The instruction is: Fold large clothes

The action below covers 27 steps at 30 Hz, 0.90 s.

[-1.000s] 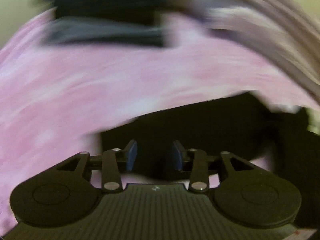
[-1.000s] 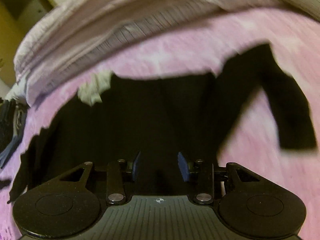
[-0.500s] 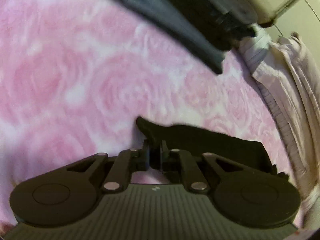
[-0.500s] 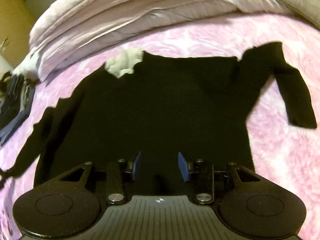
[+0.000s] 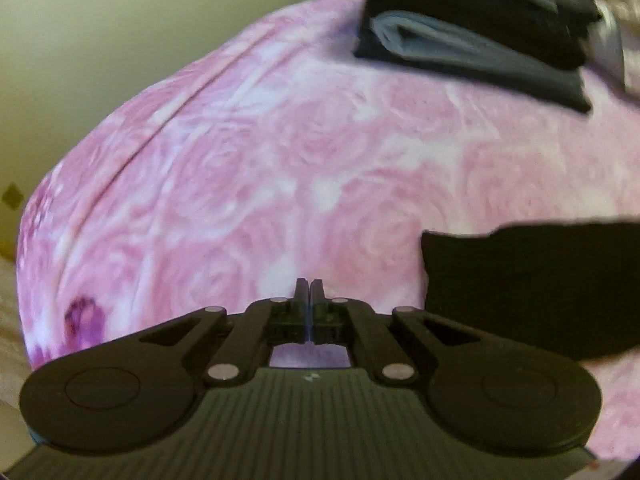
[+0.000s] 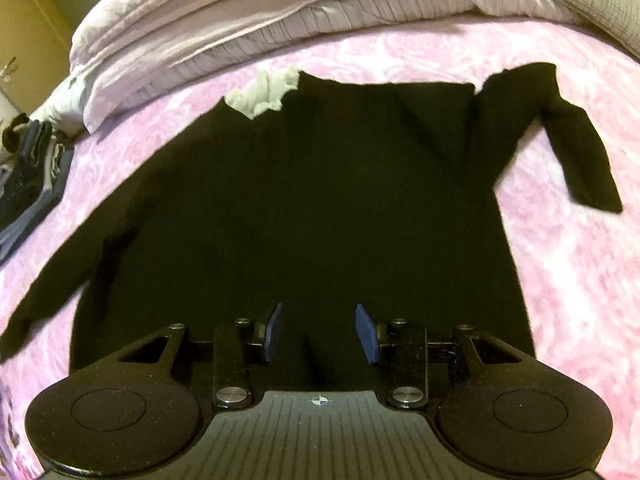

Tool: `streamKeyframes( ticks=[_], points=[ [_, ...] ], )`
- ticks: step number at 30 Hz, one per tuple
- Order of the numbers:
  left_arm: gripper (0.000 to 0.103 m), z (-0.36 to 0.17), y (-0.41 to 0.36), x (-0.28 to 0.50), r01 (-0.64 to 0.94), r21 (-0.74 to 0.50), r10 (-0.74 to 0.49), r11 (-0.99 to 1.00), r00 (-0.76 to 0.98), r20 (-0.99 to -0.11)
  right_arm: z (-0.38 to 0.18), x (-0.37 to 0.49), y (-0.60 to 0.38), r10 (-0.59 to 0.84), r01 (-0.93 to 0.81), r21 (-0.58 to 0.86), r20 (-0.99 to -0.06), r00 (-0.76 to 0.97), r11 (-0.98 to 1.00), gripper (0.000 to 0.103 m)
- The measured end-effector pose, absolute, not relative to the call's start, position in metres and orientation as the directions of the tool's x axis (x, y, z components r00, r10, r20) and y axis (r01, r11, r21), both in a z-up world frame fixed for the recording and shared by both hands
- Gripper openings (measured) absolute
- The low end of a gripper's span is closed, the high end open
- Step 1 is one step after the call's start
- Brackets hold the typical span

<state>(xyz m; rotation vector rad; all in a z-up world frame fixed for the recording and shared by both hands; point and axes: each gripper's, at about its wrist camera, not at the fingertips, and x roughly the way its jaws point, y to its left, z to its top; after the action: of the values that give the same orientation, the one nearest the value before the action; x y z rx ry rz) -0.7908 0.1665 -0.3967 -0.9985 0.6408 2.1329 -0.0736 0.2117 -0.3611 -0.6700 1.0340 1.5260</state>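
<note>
Black long-sleeved top [image 6: 304, 200]: spread flat on the pink rose-print bedspread [image 6: 560, 264], hem toward the bed's near edge, collar toward the pillows [image 6: 224, 28] at the head end. Long axis of the body running from near edge to head end. 2 sleeves out sideways: right sleeve [image 6: 572, 148] bent and angled down toward the bed's right side; left sleeve [image 6: 52, 284] trailing toward the near-left corner. Pale crumpled cloth [image 6: 264, 92] lying at the collar's left shoulder; nature not clear.

Right gripper [image 6: 320, 332]: directly above the hem, near its middle, jaws part open with nothing between them, blue pads apart. Right sleeve well off to the upper right of these jaws.

Left gripper [image 5: 308, 300]: jaws pressed together, having just closed, nothing caught between them; over bare bedspread. Cuff end of a black sleeve [image 5: 532, 280] just to the right of the jaws, not touching them, its long axis running off to the frame's right edge. Probably the left sleeve, though the join to the body is out of view.

Stack of folded dark and grey clothes [image 5: 472, 28]: well apart, toward the bed's far-left corner, beyond the left jaws.

Judgement: left hand nearer to a sleeve cuff; jaws in need of opening before any pinch there.
</note>
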Motion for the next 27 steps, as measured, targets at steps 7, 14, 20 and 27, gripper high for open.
streamKeyframes(
  ticks=[7, 14, 20, 27],
  points=[
    [0.014, -0.362, 0.144, -0.73, -0.747, -0.098, 0.478, -0.658, -0.313, -0.821, -0.369, 0.01, 0.205, 0.48, -0.977, 0.139, -0.876, -0.045, 0.163, 0.042],
    [0.018, -0.352, 0.157, -0.591, -0.791, -0.257, 0.535, -0.555, -0.103, -0.838, -0.384, 0.125, 0.242, 0.547, -0.94, 0.106, -0.832, 0.096, 0.326, 0.049],
    [0.019, -0.35, 0.171, -0.482, -0.81, -0.31, 0.545, -0.498, -0.015, -0.839, -0.418, 0.207, 0.29, 0.597, -0.804, 0.407, -0.798, -0.082, 0.433, 0.048],
    [0.019, -0.324, 0.185, -0.414, -0.829, -0.33, 0.578, -0.452, 0.01, -0.816, -0.338, 0.218, 0.311, 0.677, -0.976, -0.209, -0.726, 0.117, -0.056, 0.005]
  ],
)
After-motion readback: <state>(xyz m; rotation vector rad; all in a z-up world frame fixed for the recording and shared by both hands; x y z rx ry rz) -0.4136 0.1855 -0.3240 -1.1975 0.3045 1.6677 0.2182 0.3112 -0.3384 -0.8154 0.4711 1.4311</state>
